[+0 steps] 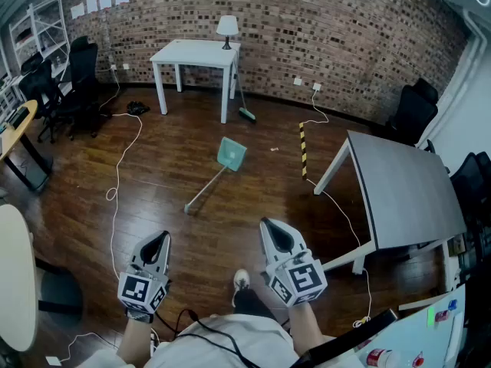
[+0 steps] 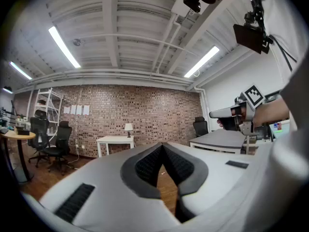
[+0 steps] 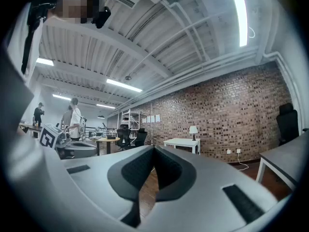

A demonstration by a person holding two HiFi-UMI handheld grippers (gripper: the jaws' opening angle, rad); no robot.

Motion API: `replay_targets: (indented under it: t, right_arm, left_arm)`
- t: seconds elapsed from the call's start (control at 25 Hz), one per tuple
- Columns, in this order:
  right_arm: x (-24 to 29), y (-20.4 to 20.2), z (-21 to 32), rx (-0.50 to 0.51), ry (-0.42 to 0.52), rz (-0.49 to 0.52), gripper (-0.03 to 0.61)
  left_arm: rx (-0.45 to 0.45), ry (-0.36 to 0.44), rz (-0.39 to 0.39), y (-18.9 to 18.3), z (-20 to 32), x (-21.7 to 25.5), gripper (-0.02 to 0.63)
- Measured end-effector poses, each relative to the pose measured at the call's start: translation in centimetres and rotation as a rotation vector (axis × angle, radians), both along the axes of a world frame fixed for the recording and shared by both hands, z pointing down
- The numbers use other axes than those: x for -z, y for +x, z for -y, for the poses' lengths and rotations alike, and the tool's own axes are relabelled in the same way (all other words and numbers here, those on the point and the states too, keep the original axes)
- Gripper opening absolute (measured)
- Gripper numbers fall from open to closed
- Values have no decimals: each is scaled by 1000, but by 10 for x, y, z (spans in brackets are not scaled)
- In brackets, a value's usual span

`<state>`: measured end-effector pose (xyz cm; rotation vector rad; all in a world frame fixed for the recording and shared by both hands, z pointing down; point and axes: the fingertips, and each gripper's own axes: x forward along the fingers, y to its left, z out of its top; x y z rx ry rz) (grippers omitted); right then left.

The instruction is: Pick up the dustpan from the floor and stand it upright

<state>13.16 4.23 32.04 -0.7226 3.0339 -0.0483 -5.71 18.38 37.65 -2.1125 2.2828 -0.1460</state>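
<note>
As it lies flat, dustpan (image 1: pixel 230 153) untouched

Long fluorescent ceiling tubes (image 2: pixel 63 46) are flooding the office with even white light, and one tube (image 3: pixel 240 13) is glaring to pure white in the right gripper view. The wooden floor (image 1: pixel 192 159) is catching a dull sheen, with soft shadows pooling under the white table (image 1: pixel 196 52). Both gripper views are bowing straight lines at the rims and darkening to black at the corners.
</note>
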Motion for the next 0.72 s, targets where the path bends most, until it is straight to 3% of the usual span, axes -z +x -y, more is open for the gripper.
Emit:
replay_targets:
  t: [0.44,0.72]
  right_arm:
    - [-30,-61,138,5,-53,35,-19]
    - [-16,-109,264,30,-41,56,-18]
  left_arm:
    - [7,-35,51,-61,124,-11,12]
    - [56,-56,11,-111,239,-15,12]
